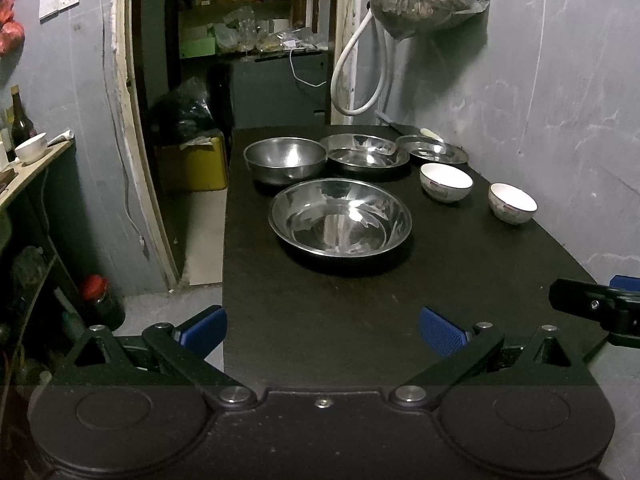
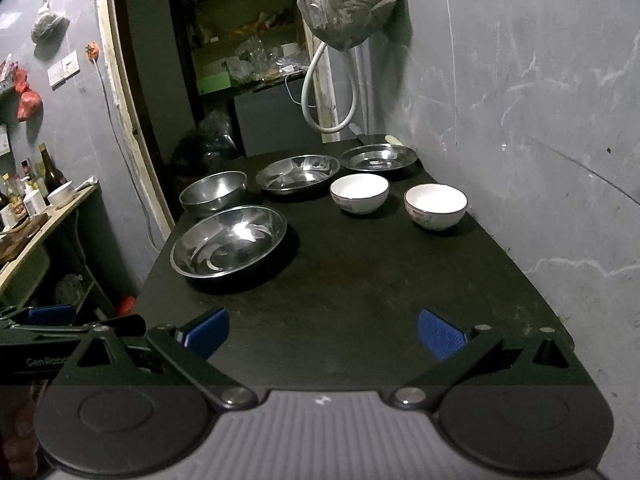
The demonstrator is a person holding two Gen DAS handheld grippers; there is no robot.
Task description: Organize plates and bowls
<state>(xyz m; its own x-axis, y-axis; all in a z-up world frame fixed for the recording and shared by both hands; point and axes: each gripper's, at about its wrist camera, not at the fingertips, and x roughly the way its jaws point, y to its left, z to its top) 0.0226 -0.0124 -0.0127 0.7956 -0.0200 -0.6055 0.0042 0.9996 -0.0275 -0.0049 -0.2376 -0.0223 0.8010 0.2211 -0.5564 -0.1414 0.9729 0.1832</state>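
Left wrist view: the left tongs [image 1: 323, 330] hang spread wide over the near end of the dark matte surface [image 1: 360, 312], blue pads well apart and pinching nothing. The near half of this surface is bare. Its left edge drops to the grey floor beside an open doorway; its right edge runs along the grey plastered wall. The wide shallow steel basin [image 1: 340, 218] sits nearest, about centred. Behind it on the left stands the deep round steel bowl [image 1: 285, 159], just beside the second shallow steel basin [image 1: 366, 152], and the flat steel plate [image 1: 432, 148] lies at the far right corner. Two white ceramic bowls with a faint printed band, one further [image 1: 446, 181] and one nearer [image 1: 512, 202], stand apart along the wall side. The right tongs [image 1: 600, 304] show at the right border.

Right wrist view: the right tongs [image 2: 323, 332] are likewise spread, empty, above the bare near part of the surface [image 2: 360, 280]. The wall stands close on the right. The steel basin [image 2: 229, 242] sits near the left edge, the deep bowl [image 2: 213, 193] behind it, the other basin [image 2: 298, 172] and plate [image 2: 378, 158] further back. The white bowls [image 2: 359, 192] [image 2: 435, 205] stand side by side, apart. On the left tongs [image 2: 52, 316], at the left border, the letters "GenRobo" are readable, cut off after that.
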